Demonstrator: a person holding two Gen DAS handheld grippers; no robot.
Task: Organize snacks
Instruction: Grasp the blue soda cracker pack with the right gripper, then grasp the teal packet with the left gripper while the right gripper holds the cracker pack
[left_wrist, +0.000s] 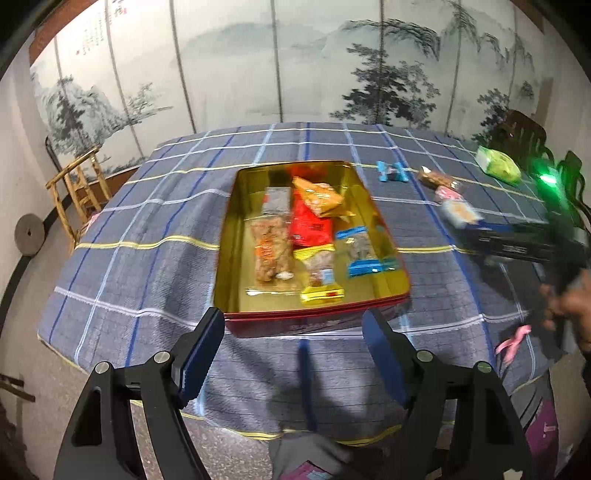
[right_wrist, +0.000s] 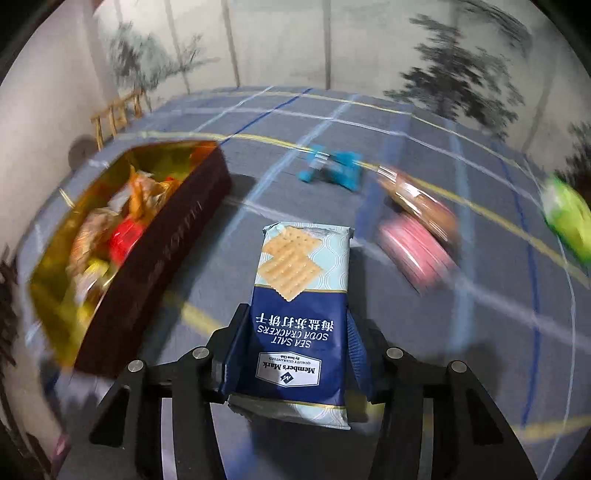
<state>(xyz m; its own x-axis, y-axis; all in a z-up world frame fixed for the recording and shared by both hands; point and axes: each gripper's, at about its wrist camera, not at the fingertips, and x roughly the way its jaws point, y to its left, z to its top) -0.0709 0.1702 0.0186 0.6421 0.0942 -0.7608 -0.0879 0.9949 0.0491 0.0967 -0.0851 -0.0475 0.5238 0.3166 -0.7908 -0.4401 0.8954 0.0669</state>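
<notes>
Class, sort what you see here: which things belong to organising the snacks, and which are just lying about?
Part of the job:
- soda cracker pack, clamped in the right hand-held gripper
- gold tin
- loose snacks: blue, brown, pink, green

Lying about:
- bamboo chair
- painted screen

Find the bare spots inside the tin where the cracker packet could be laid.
The tin has bare gold floor along its left wall, beside the long clear packet, and along the near wall. The middle and far end are crowded. The right gripper holds the cracker packet.
</notes>
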